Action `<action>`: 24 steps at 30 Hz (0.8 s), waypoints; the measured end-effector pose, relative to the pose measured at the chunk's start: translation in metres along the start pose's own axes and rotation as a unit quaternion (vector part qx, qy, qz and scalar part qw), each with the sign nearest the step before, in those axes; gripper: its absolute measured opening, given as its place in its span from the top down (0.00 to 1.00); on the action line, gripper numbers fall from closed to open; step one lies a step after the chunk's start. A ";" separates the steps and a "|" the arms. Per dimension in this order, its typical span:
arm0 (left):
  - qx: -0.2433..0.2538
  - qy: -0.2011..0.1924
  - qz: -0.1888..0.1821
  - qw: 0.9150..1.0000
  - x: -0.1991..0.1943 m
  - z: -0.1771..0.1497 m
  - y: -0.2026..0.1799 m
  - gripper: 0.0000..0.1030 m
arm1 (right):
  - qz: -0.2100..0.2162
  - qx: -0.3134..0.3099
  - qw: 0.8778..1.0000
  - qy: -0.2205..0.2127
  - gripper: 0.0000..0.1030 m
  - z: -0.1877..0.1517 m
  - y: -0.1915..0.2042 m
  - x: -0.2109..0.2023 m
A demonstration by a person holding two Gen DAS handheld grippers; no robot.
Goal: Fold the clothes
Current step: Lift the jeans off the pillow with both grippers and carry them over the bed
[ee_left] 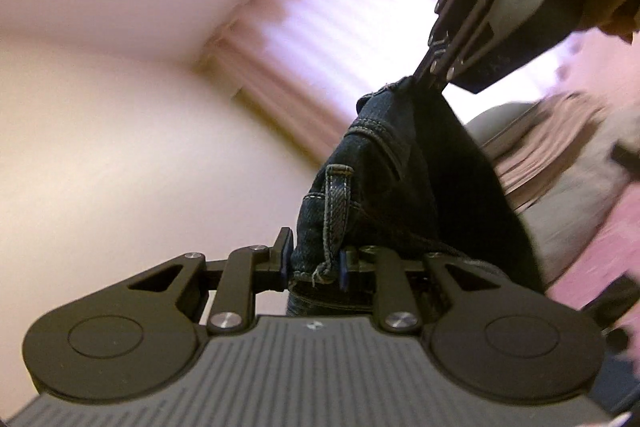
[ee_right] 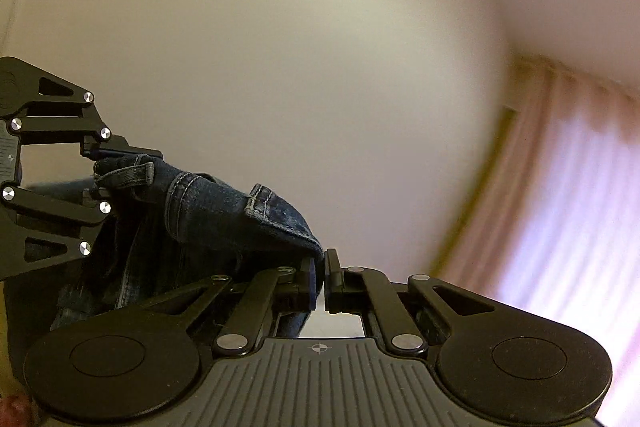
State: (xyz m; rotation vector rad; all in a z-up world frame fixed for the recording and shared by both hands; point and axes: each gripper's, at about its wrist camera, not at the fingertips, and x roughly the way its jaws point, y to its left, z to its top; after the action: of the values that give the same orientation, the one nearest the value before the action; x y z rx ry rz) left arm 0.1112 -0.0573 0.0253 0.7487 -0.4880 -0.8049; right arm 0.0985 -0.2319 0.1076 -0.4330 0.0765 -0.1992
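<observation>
We have the dark jeans (ee_left: 384, 179) lifted off whatever they lay on, both claws pointing up toward the ceiling (ee_right: 280, 47) and the pink curtains (ee_left: 320, 39), so we judge this as the lift-and-spread step that comes before any fold. Our left gripper (ee_left: 314, 261) is clamped on the waistband right at a belt loop (ee_left: 338, 203), the denim bunched between its blue pads and rising just ahead of it. Our right gripper (ee_right: 319, 275) pinches another stretch of the same band; its jaws stand nearly together with a fold of cloth at the left pad (how much is really caught there is hard to say). From the right claw the fabric runs off to the left, sagging slightly, up to the left gripper at the frame's edge. Next, we think, the claws should draw apart to pull the waistband taut, then lower the jeans flat. The legs hang below both claws and are hidden, so we cannot tell whether they are twisted; the bed or table is out of view, and the room behind is blurred.
</observation>
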 end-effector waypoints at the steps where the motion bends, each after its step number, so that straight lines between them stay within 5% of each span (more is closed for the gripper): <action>1: -0.003 -0.003 -0.018 1.000 -0.004 0.016 -0.014 0.82 | -0.012 0.009 1.000 0.007 0.99 -0.008 -0.016 -0.021; 6: -0.035 -0.006 -0.126 0.991 -0.050 0.094 -0.084 0.82 | -0.063 0.035 0.996 0.052 0.99 -0.058 -0.077 -0.122; 10: -0.055 -0.019 -0.222 0.973 -0.078 0.143 -0.153 0.82 | -0.109 0.045 0.987 0.106 0.99 -0.113 -0.135 -0.210; 18: -0.066 -0.096 -0.380 0.918 -0.092 0.212 -0.254 0.82 | -0.228 0.069 0.947 0.217 0.99 -0.182 -0.235 -0.350; 22: -0.063 -0.150 -0.430 0.888 -0.078 0.237 -0.271 0.82 | -0.297 0.085 0.917 0.252 0.99 -0.183 -0.224 -0.387; 24: -0.063 -0.176 -0.446 0.876 -0.058 0.252 -0.268 0.82 | -0.325 0.090 0.904 0.263 0.99 -0.176 -0.178 -0.399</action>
State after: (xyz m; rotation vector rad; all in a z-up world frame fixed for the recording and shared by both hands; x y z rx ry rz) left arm -0.2113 -0.2388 -0.0203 0.6961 -0.3935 -1.8468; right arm -0.3431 -0.3792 0.0363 -0.1941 0.4443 -0.9763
